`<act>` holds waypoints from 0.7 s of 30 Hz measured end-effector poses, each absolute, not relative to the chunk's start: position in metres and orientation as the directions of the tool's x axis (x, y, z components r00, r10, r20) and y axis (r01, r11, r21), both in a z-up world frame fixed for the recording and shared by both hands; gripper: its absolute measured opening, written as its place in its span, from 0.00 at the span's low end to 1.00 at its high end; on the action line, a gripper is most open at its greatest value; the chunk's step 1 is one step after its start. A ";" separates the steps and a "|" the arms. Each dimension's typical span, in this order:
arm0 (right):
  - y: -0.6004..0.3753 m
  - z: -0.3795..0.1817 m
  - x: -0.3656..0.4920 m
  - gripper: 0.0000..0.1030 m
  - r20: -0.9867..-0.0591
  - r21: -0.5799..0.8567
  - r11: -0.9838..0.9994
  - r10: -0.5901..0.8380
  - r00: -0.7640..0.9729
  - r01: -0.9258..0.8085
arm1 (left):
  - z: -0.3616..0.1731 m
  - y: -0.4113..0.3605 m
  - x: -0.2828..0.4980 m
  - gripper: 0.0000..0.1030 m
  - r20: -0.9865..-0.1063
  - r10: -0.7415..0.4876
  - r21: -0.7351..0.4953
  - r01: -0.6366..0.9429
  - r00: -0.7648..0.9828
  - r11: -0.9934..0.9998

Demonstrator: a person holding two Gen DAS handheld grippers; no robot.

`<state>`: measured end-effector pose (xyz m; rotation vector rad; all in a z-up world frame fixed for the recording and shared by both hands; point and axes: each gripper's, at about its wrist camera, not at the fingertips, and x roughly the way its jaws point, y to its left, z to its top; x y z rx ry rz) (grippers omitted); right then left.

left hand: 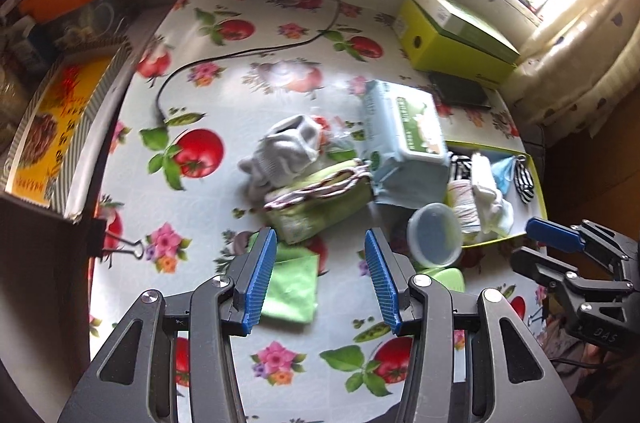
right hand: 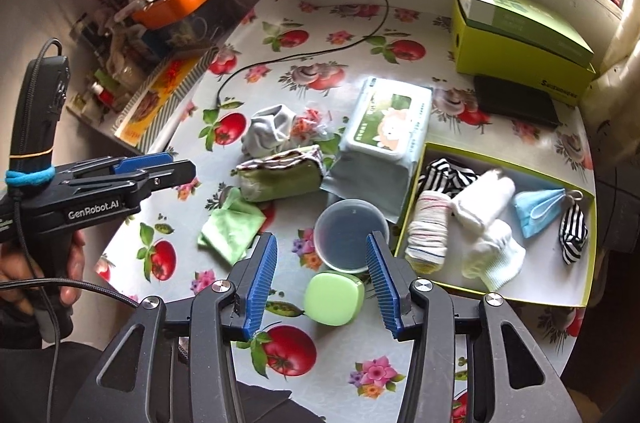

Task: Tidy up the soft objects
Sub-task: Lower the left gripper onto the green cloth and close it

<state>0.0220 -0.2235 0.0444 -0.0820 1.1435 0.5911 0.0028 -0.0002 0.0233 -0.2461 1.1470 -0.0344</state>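
Just beyond open right tool (right hand: 322, 281), green cloth (right hand: 232, 229)

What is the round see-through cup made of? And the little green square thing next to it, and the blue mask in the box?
The round cup looks like thin clear plastic: you can see the tablecloth through it. The green square thing seems smooth hard plastic, with rounded corners and a soft shine. The blue mask looks like thin pleated papery fabric, folded, with a white ear loop; from here I can't be sure.

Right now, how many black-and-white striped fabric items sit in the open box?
2: one striped cloth in the box's far-left corner, one striped pouch by its right wall beside the blue face mask. More may be hidden underneath.
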 end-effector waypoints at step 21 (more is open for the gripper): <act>-0.207 0.028 0.025 0.46 -0.895 0.239 0.830 0.390 0.218 -0.505 | -0.057 0.029 -0.006 0.46 -0.950 -0.145 -0.193 -0.155 0.278 0.969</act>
